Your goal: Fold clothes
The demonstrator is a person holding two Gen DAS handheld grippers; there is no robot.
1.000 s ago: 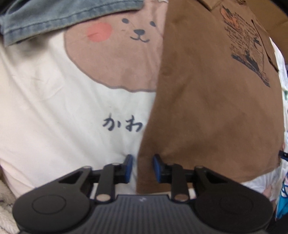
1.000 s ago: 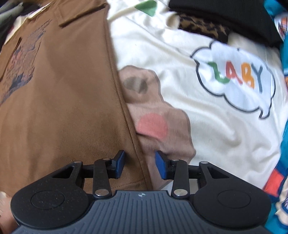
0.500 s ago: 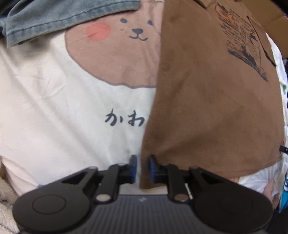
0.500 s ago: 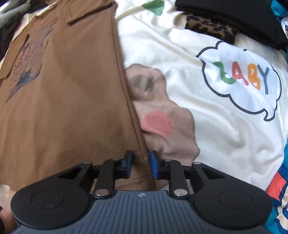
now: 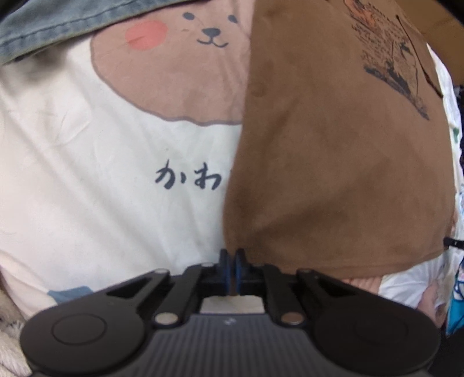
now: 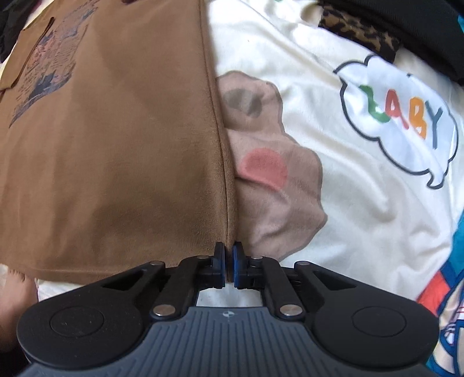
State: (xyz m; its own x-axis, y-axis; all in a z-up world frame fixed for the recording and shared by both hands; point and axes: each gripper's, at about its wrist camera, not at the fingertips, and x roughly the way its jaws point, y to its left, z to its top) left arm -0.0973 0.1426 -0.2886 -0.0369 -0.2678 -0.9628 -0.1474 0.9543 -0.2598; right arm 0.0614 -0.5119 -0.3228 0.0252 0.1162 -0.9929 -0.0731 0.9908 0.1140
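Observation:
A brown shirt [image 5: 333, 162] with a dark print near its collar lies flat on a cream blanket [image 5: 87, 179]. It also shows in the right wrist view [image 6: 116, 162]. My left gripper [image 5: 232, 268] is shut on the shirt's left bottom corner. My right gripper [image 6: 228, 265] is shut on the shirt's right bottom corner, at the side seam. The shirt's hem runs between the two grippers.
The cream blanket [image 6: 362, 203] has a bear face print [image 5: 185, 66] and a "BABY" cloud [image 6: 400, 116]. Blue denim [image 5: 58, 26] lies at the far left. Black and leopard-print clothes [image 6: 377, 32] lie at the far right. A bare foot [image 6: 14, 295] shows near the hem.
Both grippers have closed from open onto the shirt's bottom corners, and both have come slightly closer to the fabric.

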